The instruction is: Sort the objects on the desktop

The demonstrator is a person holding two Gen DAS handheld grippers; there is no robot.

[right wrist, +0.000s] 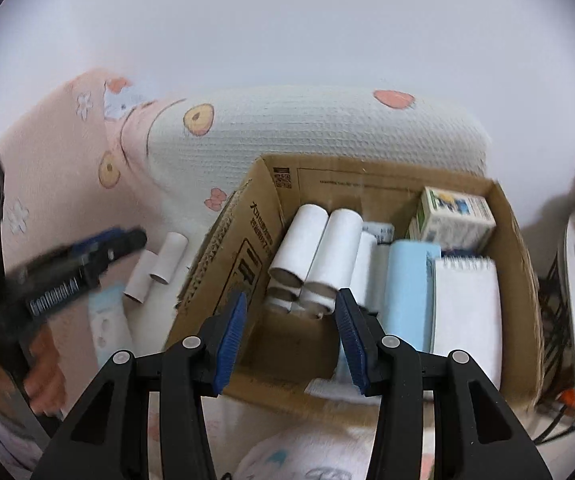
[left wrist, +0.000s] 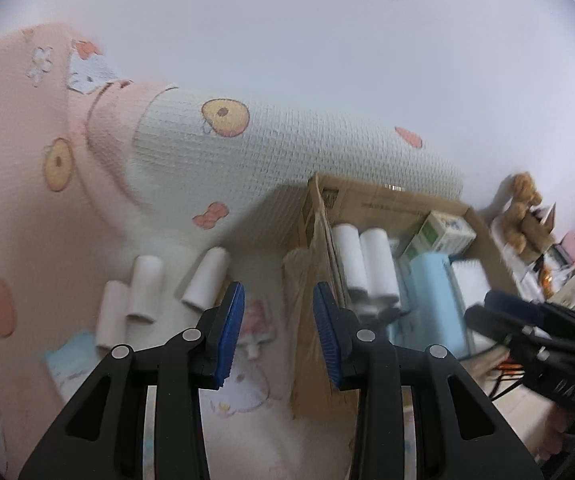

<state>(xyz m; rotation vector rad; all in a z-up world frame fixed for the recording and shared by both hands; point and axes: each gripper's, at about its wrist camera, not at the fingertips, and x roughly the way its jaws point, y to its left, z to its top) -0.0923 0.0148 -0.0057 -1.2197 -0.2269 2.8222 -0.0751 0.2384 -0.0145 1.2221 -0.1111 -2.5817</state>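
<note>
An open cardboard box (right wrist: 231, 248) stands on a patterned bedspread; it also shows in the left wrist view (left wrist: 307, 264). Inside lie white paper rolls (right wrist: 319, 248), a light blue pack (right wrist: 407, 292), a spiral notepad (right wrist: 467, 304) and a small printed carton (right wrist: 455, 216). Three white rolls (left wrist: 143, 284) lie on the spread left of the box, two of them seen in the right view (right wrist: 159, 264). My left gripper (left wrist: 279, 336) is open and empty above the spread beside the box's left wall. My right gripper (right wrist: 291, 336) is open and empty over the box's near left corner.
A pillow (left wrist: 287, 152) with fruit prints lies behind the box against a white wall. A light blue and white item (right wrist: 107, 320) lies on the spread near the loose rolls. A brown plush toy (left wrist: 523, 200) and clutter sit to the right.
</note>
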